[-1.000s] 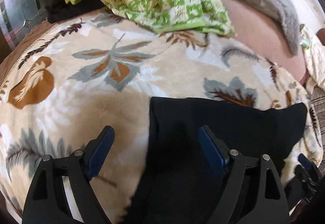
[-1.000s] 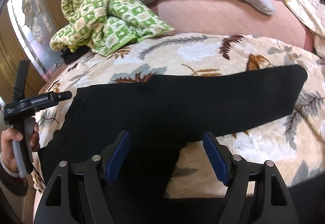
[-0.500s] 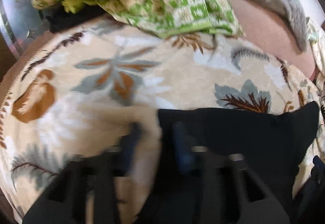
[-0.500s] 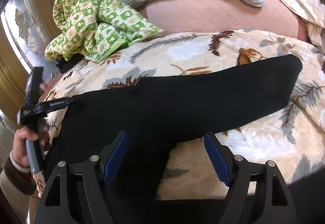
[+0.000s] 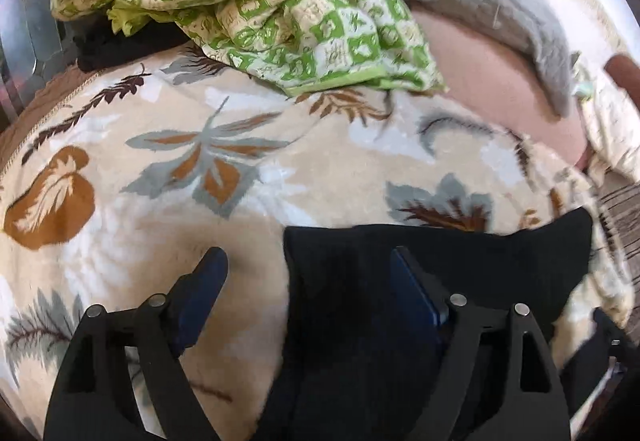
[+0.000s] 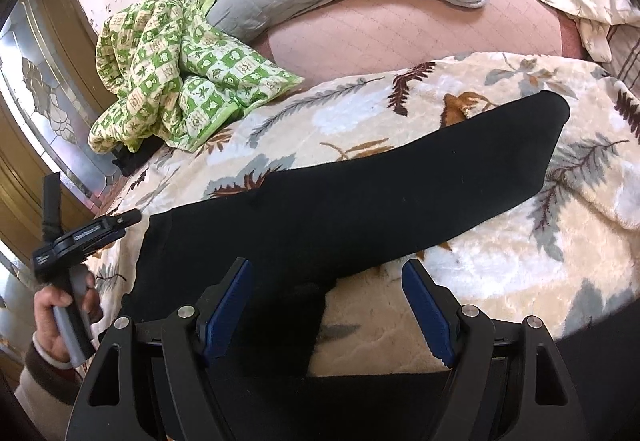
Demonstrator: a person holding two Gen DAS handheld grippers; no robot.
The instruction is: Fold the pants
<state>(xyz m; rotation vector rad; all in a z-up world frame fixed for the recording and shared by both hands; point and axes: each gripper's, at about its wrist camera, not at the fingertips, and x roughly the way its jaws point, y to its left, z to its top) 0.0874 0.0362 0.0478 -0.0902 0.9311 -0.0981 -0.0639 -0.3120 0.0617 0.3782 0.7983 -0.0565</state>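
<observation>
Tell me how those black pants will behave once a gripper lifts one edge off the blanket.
The black pants lie flat, following the leaf-print blanket, so they are probably floppy and will sag from a single pinch point. The fabric looks thin and probably light. The plush blanket may drag on it, so lifting seems safer than sliding. Both the left gripper and right gripper are open.

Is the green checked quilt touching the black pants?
Apart. The right wrist view shows leaf-print blanket plainly between the green checked quilt and the black pants.
</observation>
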